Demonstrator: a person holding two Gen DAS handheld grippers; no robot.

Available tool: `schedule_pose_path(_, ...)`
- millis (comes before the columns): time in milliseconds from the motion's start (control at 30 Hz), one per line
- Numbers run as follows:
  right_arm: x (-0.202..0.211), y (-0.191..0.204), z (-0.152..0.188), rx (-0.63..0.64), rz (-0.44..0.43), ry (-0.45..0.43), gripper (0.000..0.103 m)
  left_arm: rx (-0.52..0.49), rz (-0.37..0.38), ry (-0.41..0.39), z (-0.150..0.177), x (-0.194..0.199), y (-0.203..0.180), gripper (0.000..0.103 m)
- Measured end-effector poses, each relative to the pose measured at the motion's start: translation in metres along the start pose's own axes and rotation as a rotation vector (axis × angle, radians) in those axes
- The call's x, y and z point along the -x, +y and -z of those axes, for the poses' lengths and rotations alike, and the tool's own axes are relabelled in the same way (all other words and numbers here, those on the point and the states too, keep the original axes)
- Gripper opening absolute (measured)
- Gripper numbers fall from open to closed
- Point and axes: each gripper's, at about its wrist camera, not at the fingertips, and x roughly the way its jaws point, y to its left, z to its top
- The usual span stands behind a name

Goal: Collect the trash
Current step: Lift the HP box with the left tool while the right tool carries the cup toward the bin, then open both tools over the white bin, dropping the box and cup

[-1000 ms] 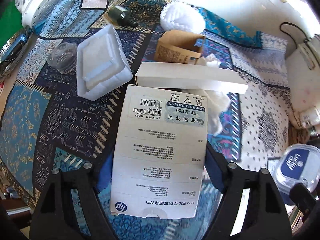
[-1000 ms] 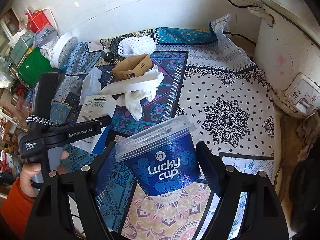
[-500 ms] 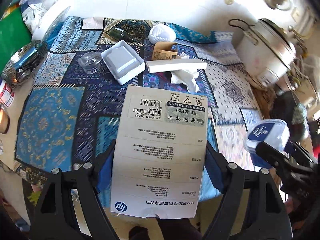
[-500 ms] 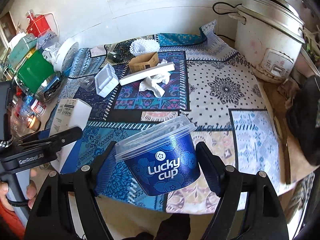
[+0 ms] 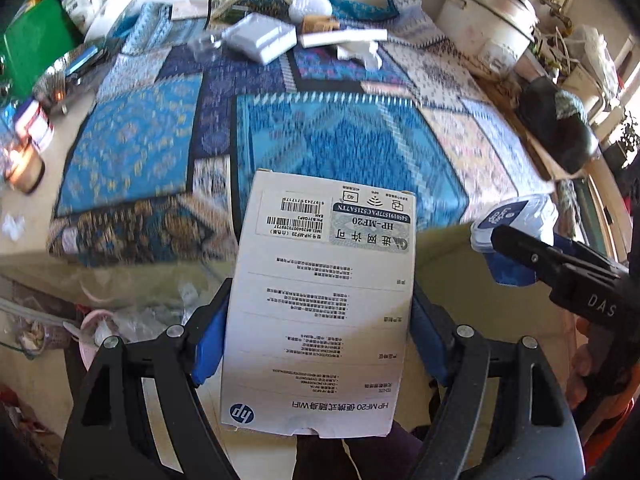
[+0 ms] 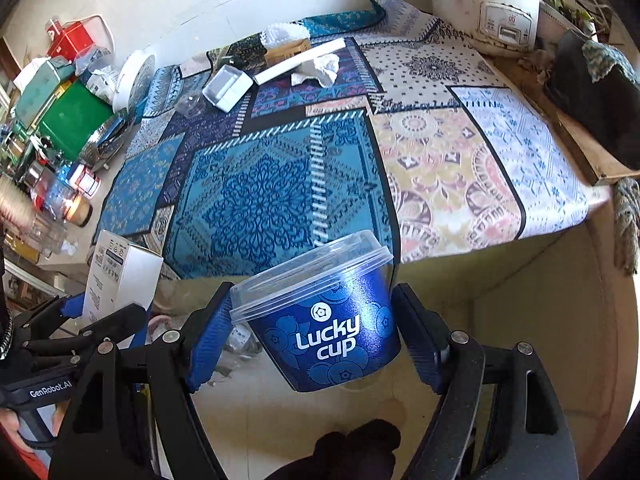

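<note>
Left tool clamps white box; right tool clamps blue cup; both beyond table edge.

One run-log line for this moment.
left gripper: shut on HP box | right gripper: shut on Lucky Cup tub | both off the table edge

Your two grippers: black frames, blue pads.
Your left gripper and right gripper show silver screws; white "GenRobot.AI" and "DAS" lettering marks their bodies, and you wear an orange sleeve.
</note>
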Motion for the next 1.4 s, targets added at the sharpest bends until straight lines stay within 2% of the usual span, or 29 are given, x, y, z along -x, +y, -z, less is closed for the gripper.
schedule_pose_path(233,-0.03,-0.014,0.047,0.0,-0.004,0.072,0.076,0.046,0.0,0.1,0.054,-0.055,-0.002,0.079)
schedule_pose_path(433,-0.076,-0.049,0.085,-0.019,-0.015,0.13,0.076,0.086,-0.002,0.155,0.095,-0.126,-0.008,0.079)
schedule_pose_path(633,-0.147,-0.089,0.124,-0.041,-0.012,0.177,0.076,0.135,0.014,0.209,0.141,-0.224,-0.004,0.079)
schedule_pose_path(733,-0.187,-0.108,0.147,-0.05,-0.007,0.191,0.076,0.184,0.072,0.257,0.162,-0.28,0.002,0.079)
schedule_pose_path(833,-0.23,-0.126,0.172,-0.063,0.007,0.209,0.076,0.172,0.066,0.295,0.184,-0.339,0.007,0.079)
schedule_pose_path(933,-0.272,-0.142,0.196,-0.092,0.001,0.235,0.076,0.172,0.109,0.343,0.206,-0.396,0.015,0.079)
schedule_pose_path(1033,-0.312,-0.154,0.217,-0.11,0.003,0.257,0.076,0.178,0.086,0.367,0.227,-0.45,0.029,0.079)
schedule_pose_path(1133,-0.341,-0.161,0.236,-0.112,0.003,0.265,0.076,0.202,0.101,0.394,0.245,-0.498,0.039,0.079)
schedule_pose_path(1267,-0.371,-0.169,0.253,-0.112,-0.004,0.267,0.076,0.223,0.118,0.413,0.265,-0.545,0.048,0.079)
schedule_pose_path(1400,-0.396,-0.166,0.265,-0.115,-0.025,0.269,0.076,0.201,0.13,0.431,0.28,-0.574,0.046,0.079)
